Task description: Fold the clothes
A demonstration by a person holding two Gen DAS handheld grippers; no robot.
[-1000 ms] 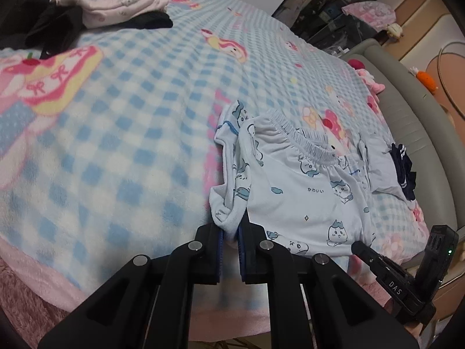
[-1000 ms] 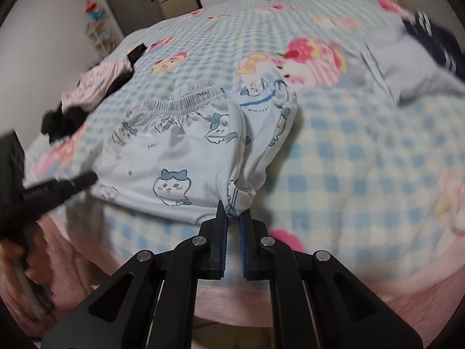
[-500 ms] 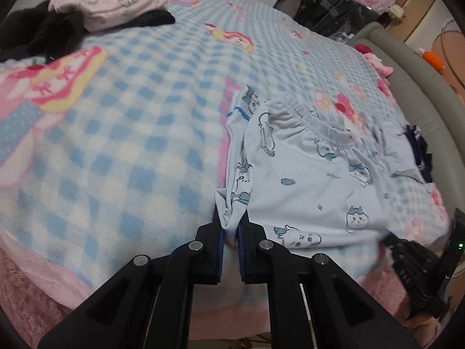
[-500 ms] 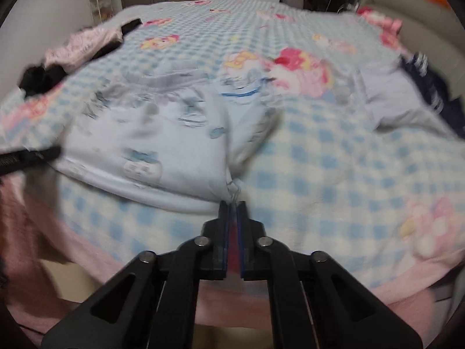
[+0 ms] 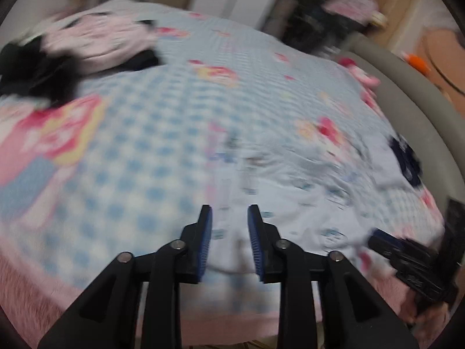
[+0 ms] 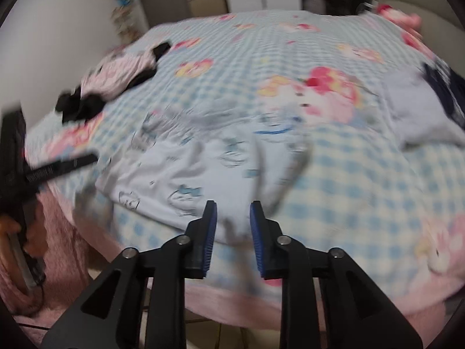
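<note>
Folding: pale-blue printed shorts lie doubled near the bed's pink edge.
Left hand-held gripper: apart, empty.
Right hand-held gripper: apart, empty.
Tip: regrip both near corners evenly.

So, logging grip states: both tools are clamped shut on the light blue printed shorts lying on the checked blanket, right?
Not clamped. Both wrist views show the left tool and right tool open, with the light blue printed shorts lying loose on the checked blanket.

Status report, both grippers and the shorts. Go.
Left gripper open, empty. Right gripper open, empty. Printed pale-blue shorts lying on checked blanket near the bed edge, frames blurred. Nothing in the way.
</note>
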